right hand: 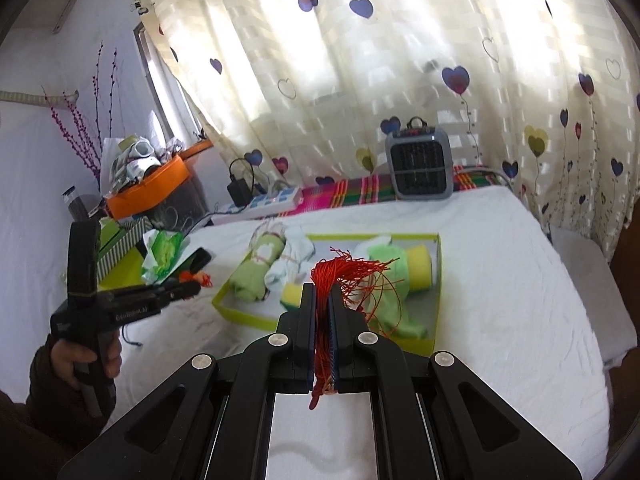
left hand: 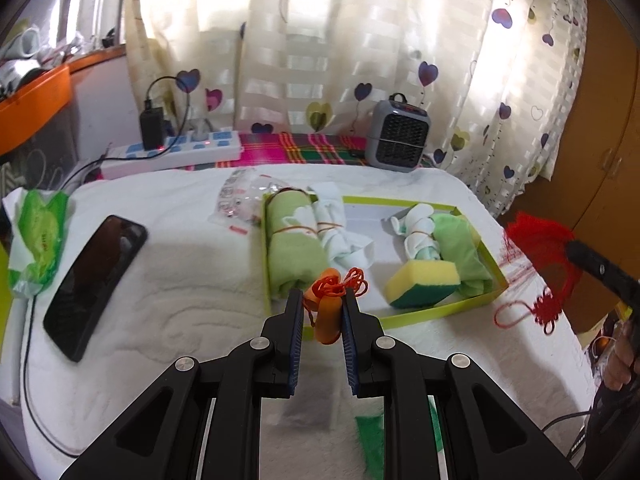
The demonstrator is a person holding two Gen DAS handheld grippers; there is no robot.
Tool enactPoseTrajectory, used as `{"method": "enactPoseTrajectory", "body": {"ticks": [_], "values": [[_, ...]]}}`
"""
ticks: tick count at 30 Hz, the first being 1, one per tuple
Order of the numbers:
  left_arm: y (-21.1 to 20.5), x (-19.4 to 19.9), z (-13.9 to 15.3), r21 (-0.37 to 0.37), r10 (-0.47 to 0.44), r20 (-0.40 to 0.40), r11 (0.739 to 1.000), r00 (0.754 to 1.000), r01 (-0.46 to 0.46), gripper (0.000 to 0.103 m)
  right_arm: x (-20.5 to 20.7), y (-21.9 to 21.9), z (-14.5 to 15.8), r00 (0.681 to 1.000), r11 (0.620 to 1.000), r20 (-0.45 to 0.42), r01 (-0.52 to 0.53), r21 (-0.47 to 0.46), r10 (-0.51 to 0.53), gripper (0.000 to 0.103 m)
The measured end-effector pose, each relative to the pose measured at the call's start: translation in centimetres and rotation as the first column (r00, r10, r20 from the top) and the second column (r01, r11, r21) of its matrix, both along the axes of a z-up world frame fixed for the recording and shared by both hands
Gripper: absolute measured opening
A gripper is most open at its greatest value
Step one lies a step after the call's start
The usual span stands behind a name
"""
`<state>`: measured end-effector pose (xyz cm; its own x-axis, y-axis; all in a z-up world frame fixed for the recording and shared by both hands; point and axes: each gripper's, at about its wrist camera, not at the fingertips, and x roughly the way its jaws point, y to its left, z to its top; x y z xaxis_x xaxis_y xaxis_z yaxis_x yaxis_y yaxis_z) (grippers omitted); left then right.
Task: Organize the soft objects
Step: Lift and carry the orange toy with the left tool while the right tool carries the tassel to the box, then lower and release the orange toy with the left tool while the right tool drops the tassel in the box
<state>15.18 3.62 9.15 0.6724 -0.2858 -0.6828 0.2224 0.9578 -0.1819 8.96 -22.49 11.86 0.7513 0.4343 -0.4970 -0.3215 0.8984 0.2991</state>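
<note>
The left gripper (left hand: 320,312) is clenched on an orange earplug (left hand: 325,322) with a tangled cord, held above the near edge of the green tray (left hand: 440,312) on the bed (left hand: 180,272). The right gripper (right hand: 321,304) is clenched on a red tassel (right hand: 344,276), whose loose threads fan out over the tray. Both items are judged light, limp and easily snagged: grasp the earplug by its foam body and the tassel at its bound neck, never by loose strands.
</note>
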Motion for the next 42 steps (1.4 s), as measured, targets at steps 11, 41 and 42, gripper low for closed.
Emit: {"method": "enactPoseTrajectory", "body": {"ticks": [11, 41, 42], "values": [[-2.6, 2.4, -1.3, -0.006, -0.049, -0.039, 0.999, 0.998, 0.048, 0.017, 3.4, 0.1, 0.9, 1.0, 1.0, 0.02, 0.019, -0.015, -0.018, 0.006], [-4.8, 5.8, -5.5, 0.009, -0.078, -0.15, 0.997, 0.986, 0.08, 0.017, 10.8, 0.2, -5.0, 0.99, 0.999, -0.136, 0.045, 0.001, -0.045, 0.006], [-4.8, 5.8, -5.5, 0.011, -0.077, -0.15, 0.997, 0.986, 0.08, 0.017, 10.9, 0.2, -5.1, 0.989, 0.999, -0.14, 0.044, -0.001, -0.044, 0.006]]}}
